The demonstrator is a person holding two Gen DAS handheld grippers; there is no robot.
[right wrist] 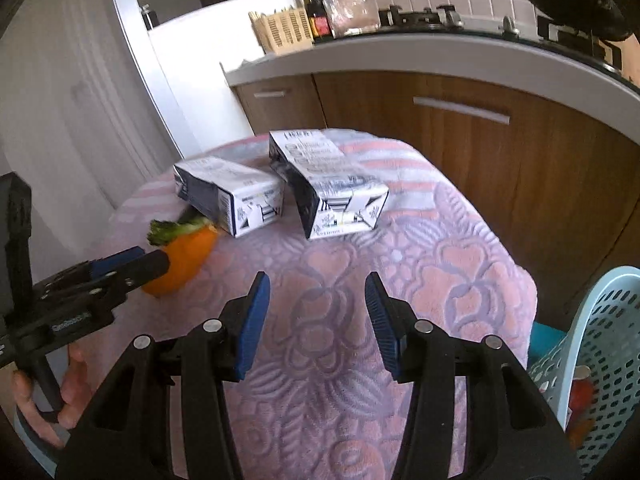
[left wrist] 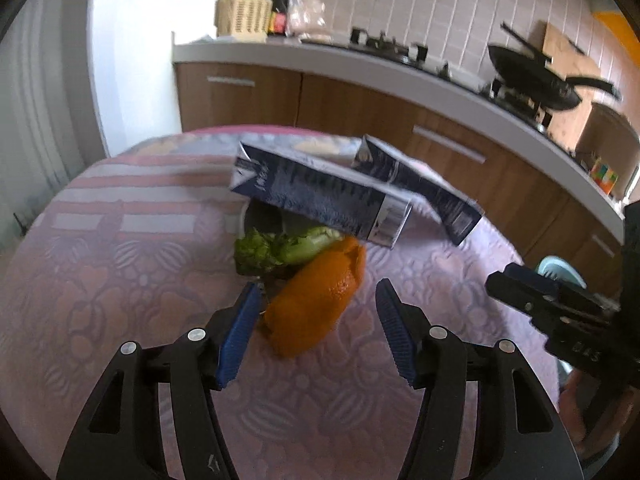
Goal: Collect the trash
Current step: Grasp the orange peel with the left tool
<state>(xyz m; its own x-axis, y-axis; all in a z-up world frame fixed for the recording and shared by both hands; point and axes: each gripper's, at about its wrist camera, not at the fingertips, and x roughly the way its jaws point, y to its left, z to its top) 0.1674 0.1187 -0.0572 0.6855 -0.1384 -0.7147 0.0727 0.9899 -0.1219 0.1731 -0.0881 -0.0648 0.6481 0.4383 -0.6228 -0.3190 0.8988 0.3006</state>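
Observation:
On a round table with a pink and lilac floral cloth (left wrist: 120, 280) lie an orange peel (left wrist: 316, 312), a green leafy scrap (left wrist: 280, 250) and two dark blue cartons (left wrist: 320, 196) (left wrist: 420, 188). The nearer carton rests tilted over the scrap and something dark beneath it. My left gripper (left wrist: 318, 286) is open, its blue pads on either side of the peel's near end, the right pad clear of it. My right gripper (right wrist: 316, 276) is open over bare cloth, short of the cartons (right wrist: 232, 196) (right wrist: 328, 184). The right wrist view shows the left gripper (right wrist: 148, 261) at the peel (right wrist: 184, 260).
A light blue perforated basket (right wrist: 600, 340) with something red inside stands beside the table at the right. Behind the table run wooden cabinets (left wrist: 360, 108) under a counter with a stove and a black pan (left wrist: 532, 76). A hand (right wrist: 72, 392) holds the left gripper's handle.

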